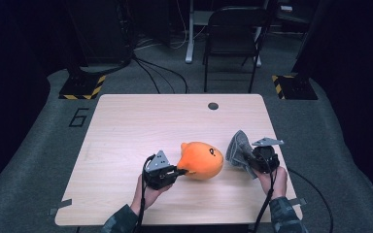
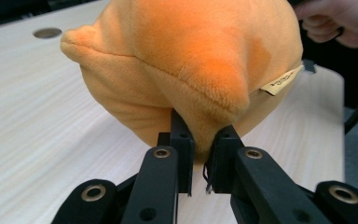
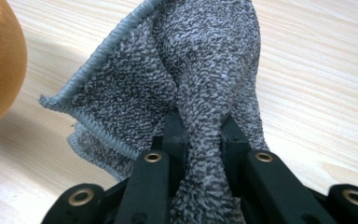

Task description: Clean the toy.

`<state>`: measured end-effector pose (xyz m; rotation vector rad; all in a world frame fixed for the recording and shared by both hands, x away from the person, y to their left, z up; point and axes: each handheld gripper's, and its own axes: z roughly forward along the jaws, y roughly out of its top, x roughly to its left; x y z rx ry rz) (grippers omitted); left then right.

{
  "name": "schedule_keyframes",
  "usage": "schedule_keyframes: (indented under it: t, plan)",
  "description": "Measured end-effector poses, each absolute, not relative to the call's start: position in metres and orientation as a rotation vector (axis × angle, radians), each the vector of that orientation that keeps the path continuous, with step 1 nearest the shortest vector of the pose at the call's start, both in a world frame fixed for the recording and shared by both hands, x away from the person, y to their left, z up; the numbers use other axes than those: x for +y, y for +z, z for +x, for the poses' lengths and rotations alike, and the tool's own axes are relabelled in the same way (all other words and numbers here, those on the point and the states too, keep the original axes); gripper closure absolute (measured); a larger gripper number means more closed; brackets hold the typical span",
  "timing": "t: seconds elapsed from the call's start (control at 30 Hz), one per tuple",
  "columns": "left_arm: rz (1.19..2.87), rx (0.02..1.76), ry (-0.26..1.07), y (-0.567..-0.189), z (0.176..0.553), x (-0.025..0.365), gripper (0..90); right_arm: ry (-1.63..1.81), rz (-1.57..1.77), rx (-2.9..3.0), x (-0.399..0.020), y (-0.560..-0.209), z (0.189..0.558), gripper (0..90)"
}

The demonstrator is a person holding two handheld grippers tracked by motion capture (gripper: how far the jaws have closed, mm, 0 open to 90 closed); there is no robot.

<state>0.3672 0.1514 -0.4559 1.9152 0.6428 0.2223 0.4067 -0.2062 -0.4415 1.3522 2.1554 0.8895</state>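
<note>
Left hand-held gripper (image 1: 178, 171) clamped on a small pinch of the orange plush toy (image 1: 201, 160), jaws nearly together over a fold of fabric at the seam, seen close in the left gripper view (image 2: 200, 154). Toy sitting low on the tabletop (image 1: 126, 126), at about 6 o'clock from the round hole (image 1: 213, 106), whether resting or just clear of the wood hard to tell. Right hand-held gripper (image 1: 249, 161) clamped on a bunched grey cloth (image 1: 238, 148), at 3 o'clock from the toy and just beside it; the same bite visible in the right gripper view (image 3: 203, 135), cloth (image 3: 182, 79) standing up and fanning beyond the jaws.

Likely trouble, as a judgement:
- Thin pinch of plush, heavy round body hanging off it: prone to slipping out on a quick lift or swing, then rolling toward the 6 o'clock edge.
- Seam and paper tag (image 2: 282, 83) close to the bite: risk of strained stitching under a hard tug.
- Cloth held by a bundle, loose corner drooping: prone to dragging or snagging on the toy during a wipe.
- Both tools close together: knock or cable tangle possible on crossing.
</note>
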Motion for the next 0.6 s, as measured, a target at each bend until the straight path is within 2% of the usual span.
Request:
schedule_keyframes:
  t: [0.6]
  plan:
    - [1.906, 0.770, 0.024, -0.451, 0.379, 0.151, 82.6, 0.918, 1.328, 2.128, -0.202, -0.433, 0.405, 77.2]
